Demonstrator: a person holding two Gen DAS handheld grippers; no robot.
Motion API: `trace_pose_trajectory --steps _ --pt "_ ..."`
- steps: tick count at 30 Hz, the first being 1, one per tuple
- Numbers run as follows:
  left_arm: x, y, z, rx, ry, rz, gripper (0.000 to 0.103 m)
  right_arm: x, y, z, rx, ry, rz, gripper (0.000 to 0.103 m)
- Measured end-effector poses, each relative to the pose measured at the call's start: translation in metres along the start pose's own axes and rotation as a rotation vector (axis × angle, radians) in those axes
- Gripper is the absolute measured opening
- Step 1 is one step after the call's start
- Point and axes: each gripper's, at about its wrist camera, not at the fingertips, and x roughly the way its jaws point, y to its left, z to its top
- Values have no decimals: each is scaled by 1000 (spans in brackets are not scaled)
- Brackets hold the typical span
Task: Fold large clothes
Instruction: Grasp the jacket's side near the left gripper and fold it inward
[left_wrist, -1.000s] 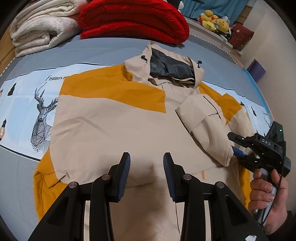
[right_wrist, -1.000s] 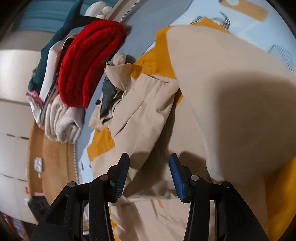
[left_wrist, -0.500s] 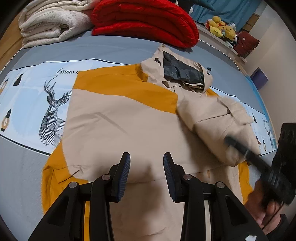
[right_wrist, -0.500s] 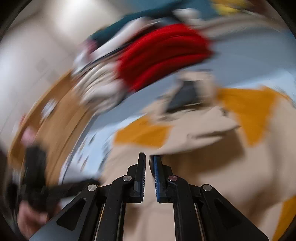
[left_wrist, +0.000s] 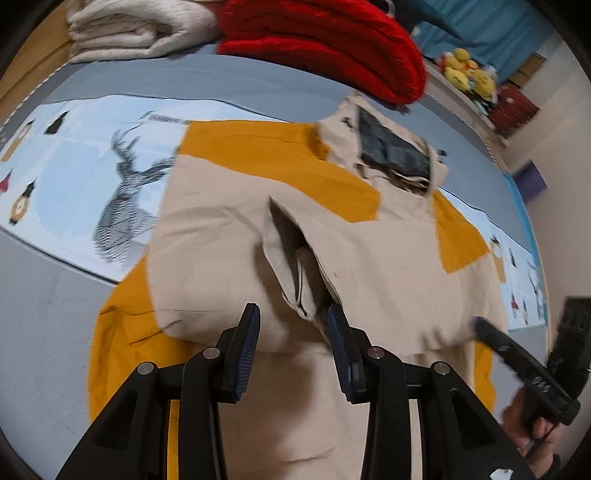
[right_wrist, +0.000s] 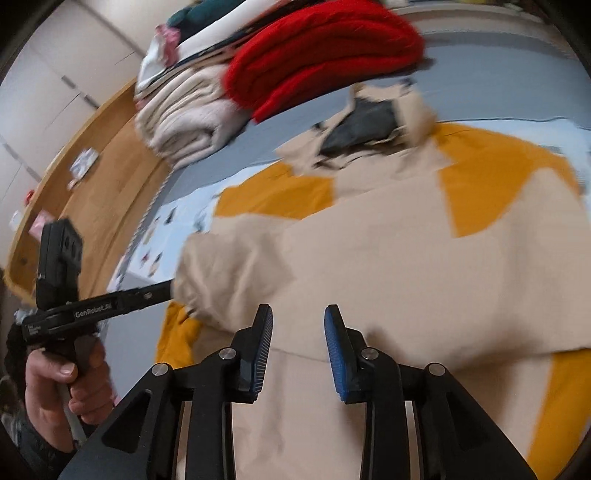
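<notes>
Hooded jacket (left_wrist: 229, 258): right sleeve (left_wrist: 369, 266) now laid across chest, released; right gripper (right_wrist: 298, 345) reopened, left gripper (left_wrist: 293, 349) open, empty; left sleeve next

Red blanket (left_wrist: 325, 44), cream blanket (left_wrist: 136, 29), plush toys (left_wrist: 467, 70)

Both views low, close — jacket (left_wrist: 369, 266) shared

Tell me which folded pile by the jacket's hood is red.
The red blanket, lying just behind the hood. The cream blanket lies farther left, away from the hood.
</notes>
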Motion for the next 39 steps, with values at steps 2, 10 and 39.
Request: trace_pose_trajectory --steps 2,10,39 --pt "0 15 2 -52 -4 36 35 -16 -15 1 26 -34 -56 31" --pt "6 66 5 -270 28 -34 35 -71 -70 7 155 -135 -211 31" --pt "18 87 12 -357 -20 47 20 -49 -193 -31 684 71 -381 32"
